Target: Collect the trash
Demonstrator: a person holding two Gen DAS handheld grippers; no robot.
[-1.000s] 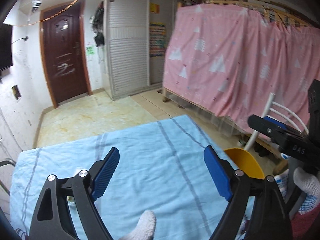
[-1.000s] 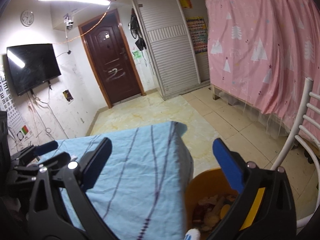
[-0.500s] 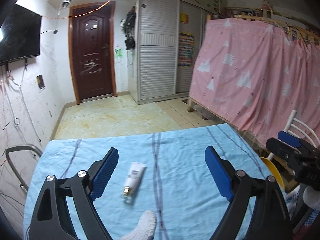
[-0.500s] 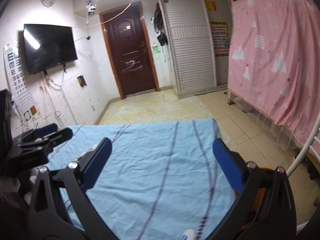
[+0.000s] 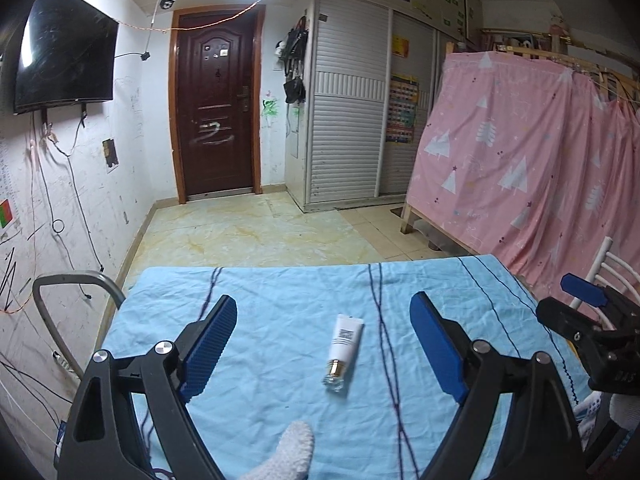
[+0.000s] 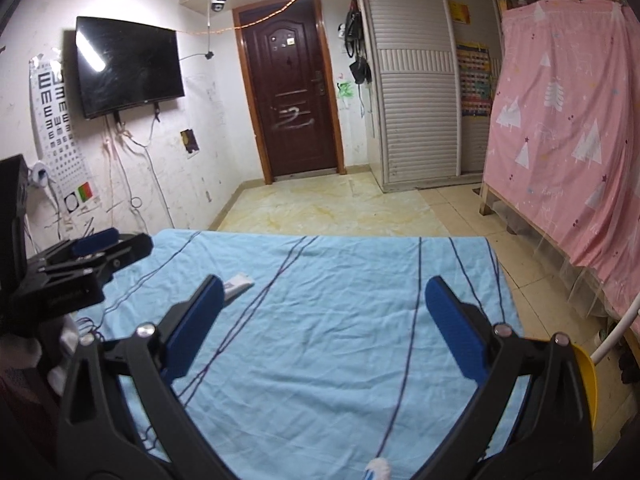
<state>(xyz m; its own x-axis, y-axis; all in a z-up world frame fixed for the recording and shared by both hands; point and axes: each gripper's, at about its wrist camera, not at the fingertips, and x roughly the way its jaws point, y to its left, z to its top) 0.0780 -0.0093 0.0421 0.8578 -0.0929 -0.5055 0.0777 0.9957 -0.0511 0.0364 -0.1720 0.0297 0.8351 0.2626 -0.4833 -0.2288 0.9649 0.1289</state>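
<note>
We held the left gripper [image 5: 323,344] spread wide above the blue tablecloth [image 5: 280,320], and the right gripper [image 6: 323,322] stood equally spread, both holding nothing. A white tube [image 5: 343,346] lay flat on the cloth between the left blue pads [image 5: 208,344], touching neither, cap toward us; it bore a small printed code patch we could not read. An E-letter eye chart [image 6: 54,120] hung beside the television [image 6: 128,66].

left gripper [image 5: 323,350] spread, right gripper [image 6: 324,326] spread
</note>
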